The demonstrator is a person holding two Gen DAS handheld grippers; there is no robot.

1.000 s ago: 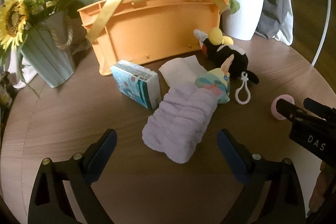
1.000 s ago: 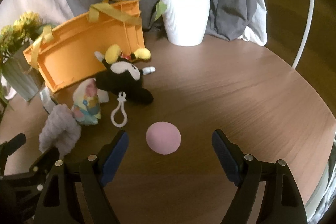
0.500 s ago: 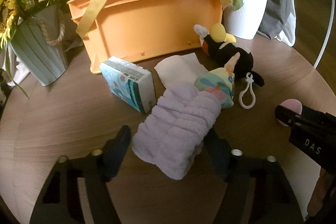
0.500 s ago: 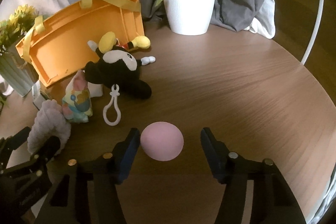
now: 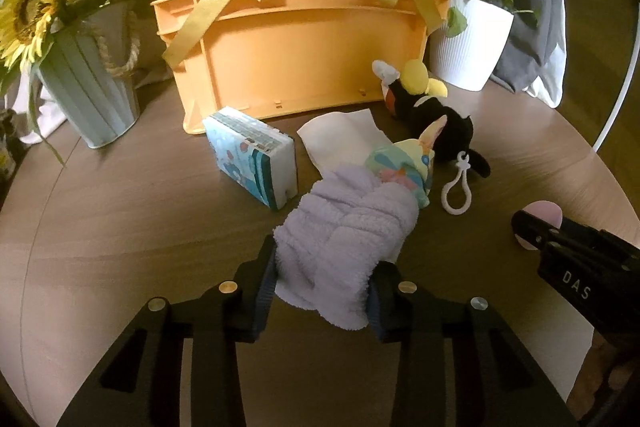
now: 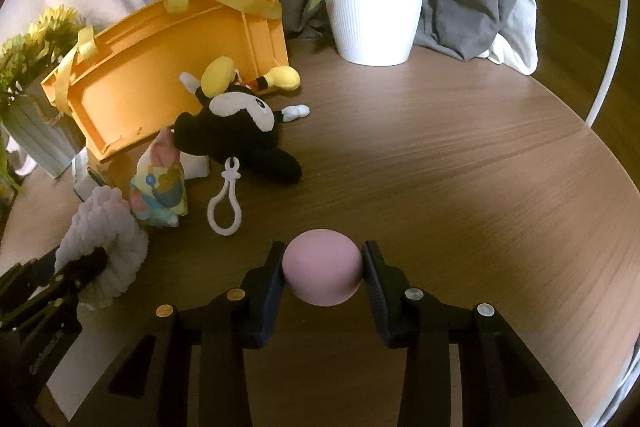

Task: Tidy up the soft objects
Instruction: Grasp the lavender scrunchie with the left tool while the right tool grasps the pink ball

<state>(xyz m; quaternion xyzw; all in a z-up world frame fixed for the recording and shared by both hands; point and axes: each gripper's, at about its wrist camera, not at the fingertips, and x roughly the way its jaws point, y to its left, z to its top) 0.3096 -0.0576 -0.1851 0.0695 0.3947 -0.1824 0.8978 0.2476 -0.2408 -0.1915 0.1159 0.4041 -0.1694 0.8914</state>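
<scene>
Left claw point(image 5: 322, 281) is closing, pads pressing the lilac fleece cloth point(image 5: 348, 227) at 6 o'clock on the wooden surface point(image 5: 132, 223). Right claw point(image 6: 323, 273) clamps the pink ball point(image 6: 322, 267). Farther, pastel plush point(image 5: 404, 167) at 1 o'clock, black plush point(image 5: 432, 119), then orange basket point(image 5: 296, 55) at 12.

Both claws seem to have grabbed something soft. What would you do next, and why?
Probably lift both. The right gripper is shut on the pink ball, and the left gripper's jaws are closing on the lavender towel. Both still rest on the table, short of the orange basket.
</scene>
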